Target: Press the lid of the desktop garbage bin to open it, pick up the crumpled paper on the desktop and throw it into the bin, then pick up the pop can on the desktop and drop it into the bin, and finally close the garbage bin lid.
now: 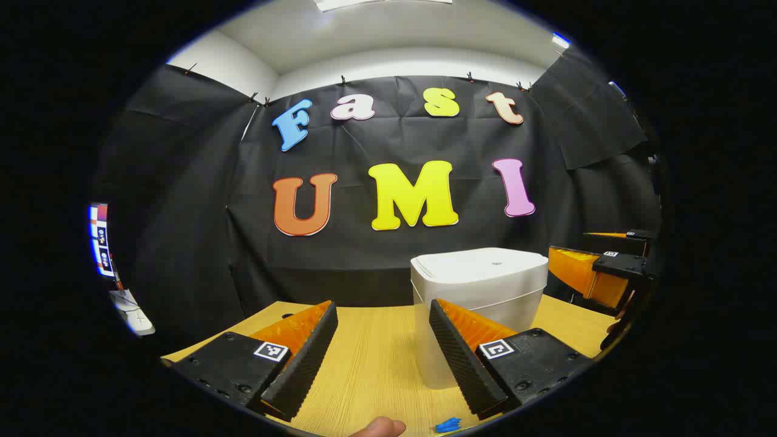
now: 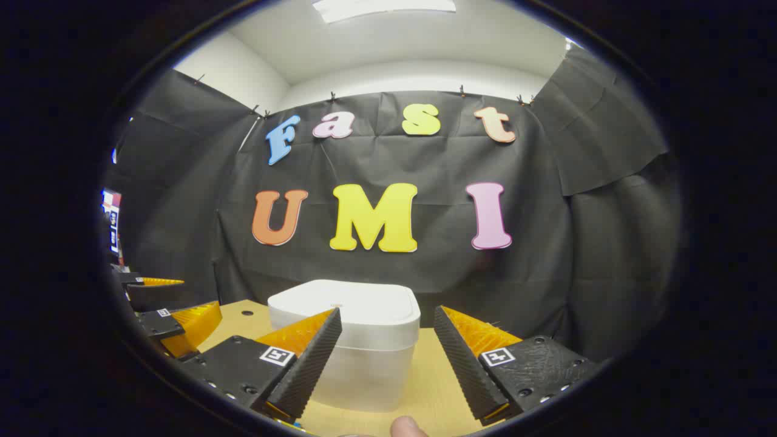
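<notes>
Jaws, left gripper point(image 1: 382, 355): spread wide, nothing between my fingers, held above the table point(image 1: 376, 358).
Jaws, right gripper point(image 2: 385, 358): spread wide too, gripping nothing.
Bin point(image 1: 479, 303): white, upright on the table, lid point(image 1: 482, 264) down and flat.
Bin vs left jaws: ahead and off to the right, partly behind my right-hand finger, no contact that I can see.
Bin vs right jaws: nearly dead ahead, lid point(image 2: 346, 306) behind my left-hand fingertip, lower than the fingertips.
Other gripper: right one point(image 1: 598, 267) hangs just right of the bin in the left gripper view.
Why: I judge both grippers flank the bin, clear of the lid.
Paper, can: none on the table I can see around the bin.
Stage: shut lid fits either before pressing or after closing; can't call it.
</notes>
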The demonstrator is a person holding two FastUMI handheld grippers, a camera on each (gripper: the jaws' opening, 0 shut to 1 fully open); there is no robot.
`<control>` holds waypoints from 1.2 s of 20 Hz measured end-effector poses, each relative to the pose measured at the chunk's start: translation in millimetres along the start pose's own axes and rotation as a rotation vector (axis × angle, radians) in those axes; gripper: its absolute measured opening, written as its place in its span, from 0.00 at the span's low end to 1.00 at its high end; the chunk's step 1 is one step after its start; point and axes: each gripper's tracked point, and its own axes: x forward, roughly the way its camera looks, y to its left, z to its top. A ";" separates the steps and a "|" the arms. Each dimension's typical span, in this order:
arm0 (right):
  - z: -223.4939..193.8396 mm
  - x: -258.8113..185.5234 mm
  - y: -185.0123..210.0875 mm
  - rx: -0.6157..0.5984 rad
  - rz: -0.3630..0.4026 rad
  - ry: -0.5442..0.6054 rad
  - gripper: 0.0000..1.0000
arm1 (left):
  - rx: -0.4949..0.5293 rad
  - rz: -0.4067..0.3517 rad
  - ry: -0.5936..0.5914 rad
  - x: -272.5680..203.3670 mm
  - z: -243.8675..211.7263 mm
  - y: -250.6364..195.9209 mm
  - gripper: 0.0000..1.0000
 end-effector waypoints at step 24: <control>-11.2 -12.8 -12.1 0.039 -0.014 0.042 0.95 | -0.014 -0.038 0.006 -9.4 -2.1 -26.6 0.98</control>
